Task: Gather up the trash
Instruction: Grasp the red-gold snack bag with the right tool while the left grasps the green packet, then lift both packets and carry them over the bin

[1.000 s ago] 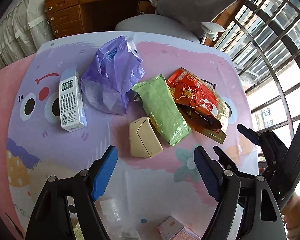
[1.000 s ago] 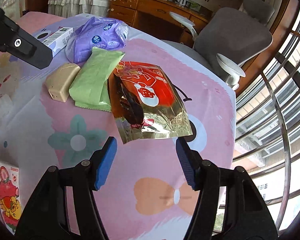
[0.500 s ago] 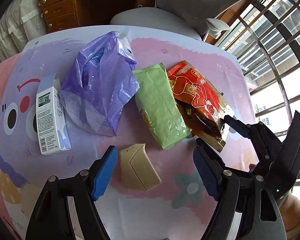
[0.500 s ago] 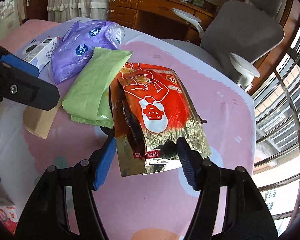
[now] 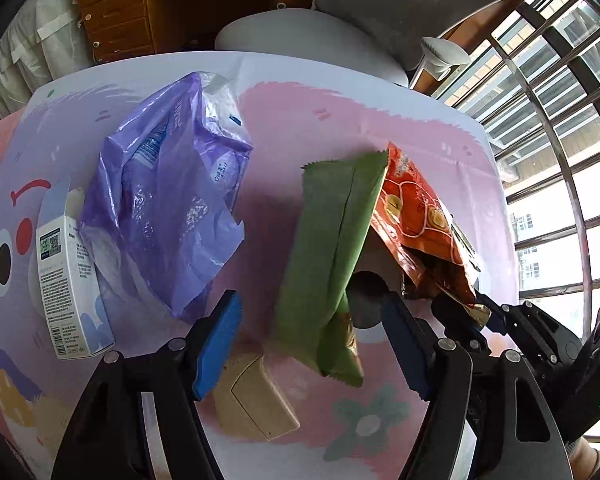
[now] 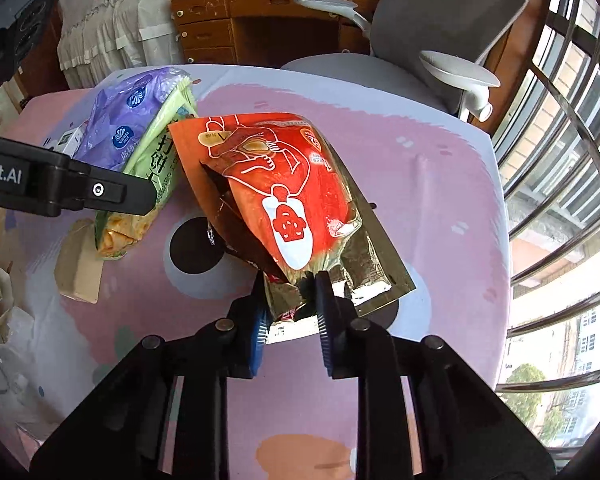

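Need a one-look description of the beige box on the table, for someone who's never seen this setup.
Start at the cartoon-print tablecloth in front of the grey office chair. At its near edge, just ahead of the open left gripper, a small beige box lies flat beside the green wrapper's lower end. It is the only plain, unprinted item; the neighbours are a purple bag, a white carton and a red pouch.

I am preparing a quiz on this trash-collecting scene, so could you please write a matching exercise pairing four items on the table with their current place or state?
Column one:
1. red snack bag
2. green wrapper
3. beige box
4. white carton

Column two:
A. lies flat beside the purple bag
B. pinched at its bottom edge by the right gripper
C. lies between the open left gripper's fingers
D. leans against the red bag, its far end raised

Pairs: 1-B, 2-D, 3-C, 4-A
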